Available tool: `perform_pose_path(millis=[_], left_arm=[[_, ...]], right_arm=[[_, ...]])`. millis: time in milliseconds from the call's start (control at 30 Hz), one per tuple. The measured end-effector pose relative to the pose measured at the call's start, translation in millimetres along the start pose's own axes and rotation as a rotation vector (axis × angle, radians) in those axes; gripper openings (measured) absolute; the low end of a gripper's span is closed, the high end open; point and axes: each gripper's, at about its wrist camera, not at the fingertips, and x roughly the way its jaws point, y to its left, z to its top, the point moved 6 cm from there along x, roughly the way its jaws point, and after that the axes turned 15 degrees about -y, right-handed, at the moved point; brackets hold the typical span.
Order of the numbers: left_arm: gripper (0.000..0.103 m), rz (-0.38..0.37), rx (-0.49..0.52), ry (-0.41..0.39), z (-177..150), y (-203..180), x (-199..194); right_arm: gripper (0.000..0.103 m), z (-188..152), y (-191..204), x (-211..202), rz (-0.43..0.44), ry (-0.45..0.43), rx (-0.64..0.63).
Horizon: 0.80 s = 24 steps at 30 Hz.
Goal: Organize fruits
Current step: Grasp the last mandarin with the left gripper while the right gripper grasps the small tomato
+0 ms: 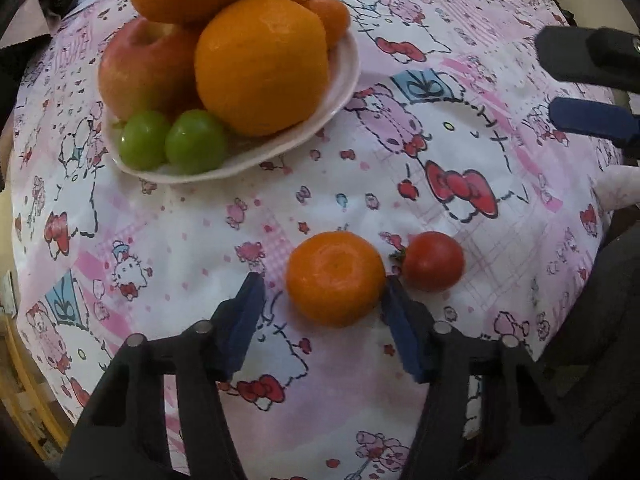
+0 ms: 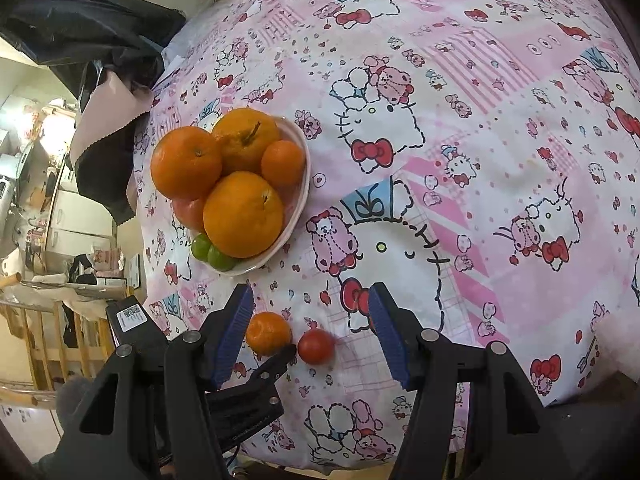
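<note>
- The mandarin (image 1: 335,278) lies on the cloth (image 1: 360,200) near the table's front edge, between the left gripper's (image 1: 324,304) fingers; the plate (image 1: 344,80) sits well apart, toward the far left.
- The right-hand pad (image 1: 400,332) touches or nearly touches the mandarin; the other pad (image 1: 248,316) stands clear, so nothing is grasped yet.
- A tomato (image 1: 434,261) lies just beside the mandarin, behind that right-hand pad.
- The plate holds 3 oranges, 1 small mandarin, 1 apple (image 1: 144,68) and 2 green grapes (image 1: 172,144), piled full.
- The right gripper (image 2: 312,312) hovers above the cloth, jaws apart and empty.
- Step in hand, I judge: picking up the loose mandarin. Next: close fully without nudging the tomato, then find a stable spot on the crowded plate.
</note>
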Motion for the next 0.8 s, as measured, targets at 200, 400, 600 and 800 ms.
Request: perform_pose_path(millis=[200,400,600,800], left_arm=[[0.057,-0.015,0.028,0.016,-8.7,-12.1,1.6],[0.039,-0.034,0.044,0.012,-9.5,-24.5,-2.1],[0.038,-0.047,-0.027,-0.007,-1.7,-12.8,-19.9],[0.038,0.001,-0.145,-0.076,13.5,19.4,-48.2]], right_arm=[[0.063,-1.7,-1.2,1.7,-0.014,0.004,-0.004],[0.063,-2.7,-2.1,4.1,-0.029,0.005,-0.011],[0.063,-3.1,-2.7,5.0,-0.030,0.005,-0.013],[0.063,-5.1,-3.0,5.8,-0.034,0.013,-0.017]])
